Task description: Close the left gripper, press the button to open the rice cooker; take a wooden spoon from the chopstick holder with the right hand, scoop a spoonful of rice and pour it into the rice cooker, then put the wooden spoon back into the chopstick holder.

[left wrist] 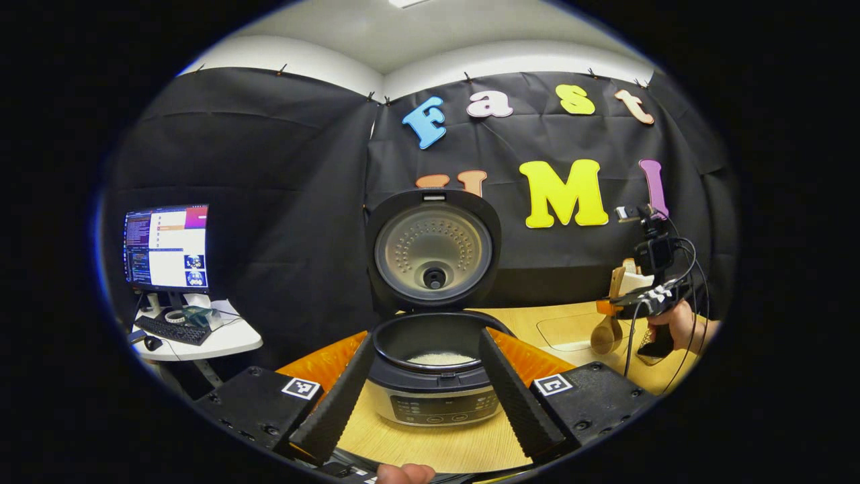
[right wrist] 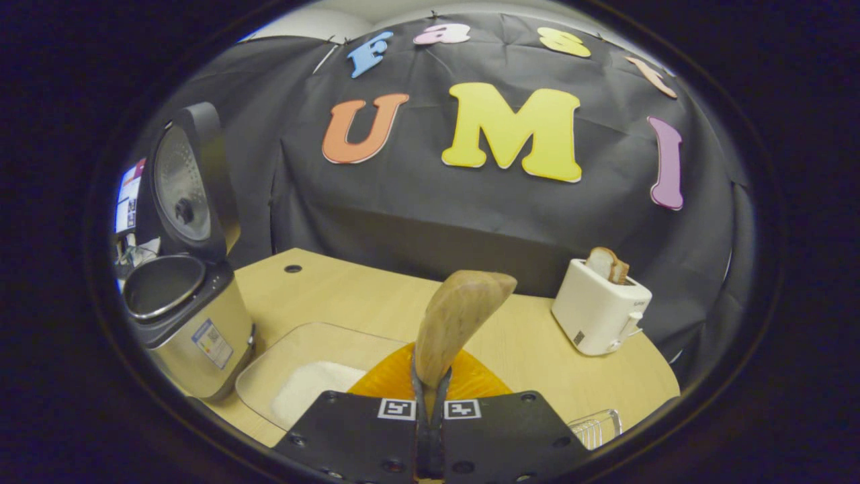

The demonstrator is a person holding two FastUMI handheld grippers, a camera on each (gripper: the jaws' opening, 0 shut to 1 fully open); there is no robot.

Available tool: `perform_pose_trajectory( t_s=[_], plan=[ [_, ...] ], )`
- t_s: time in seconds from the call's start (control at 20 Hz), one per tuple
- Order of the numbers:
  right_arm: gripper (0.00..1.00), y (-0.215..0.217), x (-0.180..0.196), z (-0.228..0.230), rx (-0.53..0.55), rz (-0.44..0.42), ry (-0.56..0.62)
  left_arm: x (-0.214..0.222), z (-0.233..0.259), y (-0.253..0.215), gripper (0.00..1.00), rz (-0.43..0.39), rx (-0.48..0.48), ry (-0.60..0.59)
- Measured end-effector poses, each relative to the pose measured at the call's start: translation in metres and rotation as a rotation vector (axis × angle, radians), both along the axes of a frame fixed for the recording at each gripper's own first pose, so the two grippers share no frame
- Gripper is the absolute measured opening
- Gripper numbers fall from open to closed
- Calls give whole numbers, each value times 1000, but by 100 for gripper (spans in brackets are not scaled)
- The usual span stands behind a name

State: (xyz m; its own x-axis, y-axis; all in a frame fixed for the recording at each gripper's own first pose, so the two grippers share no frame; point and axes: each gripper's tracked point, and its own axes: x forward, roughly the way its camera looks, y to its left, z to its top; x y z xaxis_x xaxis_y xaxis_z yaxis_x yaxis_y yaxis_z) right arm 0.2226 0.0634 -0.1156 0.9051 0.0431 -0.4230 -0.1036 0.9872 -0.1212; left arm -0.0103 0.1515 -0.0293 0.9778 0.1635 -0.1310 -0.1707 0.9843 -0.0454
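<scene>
The rice cooker [left wrist: 433,396] stands open in front of me, with its lid [left wrist: 433,249] upright and white rice in the pot [left wrist: 440,358]. My left gripper [left wrist: 426,336] is open, its fingers spread on either side of the cooker's front without touching it. Far right in the left gripper view, a hand holds my right gripper [left wrist: 615,308], with the wooden spoon [left wrist: 607,334] hanging bowl down over the table. In the right gripper view, my right gripper [right wrist: 430,384] is shut on the spoon's handle and the spoon's bowl [right wrist: 457,316] points ahead. The cooker [right wrist: 181,316] stands at left.
A clear tray [right wrist: 269,366] holding white rice [right wrist: 312,390] lies on the wooden table beside the cooker. A white toaster [right wrist: 598,312] with bread stands at the back right. A wire holder [right wrist: 594,427] shows at the table's near right edge. A monitor [left wrist: 168,245] and keyboard sit on a side table at left.
</scene>
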Motion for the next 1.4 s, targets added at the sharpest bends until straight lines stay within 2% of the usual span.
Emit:
perform_pose_trajectory(
  t_s=[0.2,0.45,0.6,0.7,0.8,1.1,1.3,1.4],
  plan=[
    [1,22,-6,-8,18,9,1,1,-4,2,99,2,-9,9],
    [0,63,-14,-12,115,29,31,2,-6,-4,99,-18,-15,21],
    [0,79,-16,-12,192,9,50,1,-3,-9,99,-40,-39,8],
    [1,91,-14,-11,251,-2,73,-2,0,0,99,-2,-34,7],
    [1,94,-9,-10,287,-23,83,-3,4,-3,99,-4,-18,2],
    [0,78,-1,-1,525,-88,118,-6,7,-6,99,-24,-31,-12],
    [1,63,0,3,765,-134,136,-4,6,0,99,11,-41,-16],
    [0,52,1,10,820,-143,111,-2,4,-1,99,16,-32,-14]
  ],
)
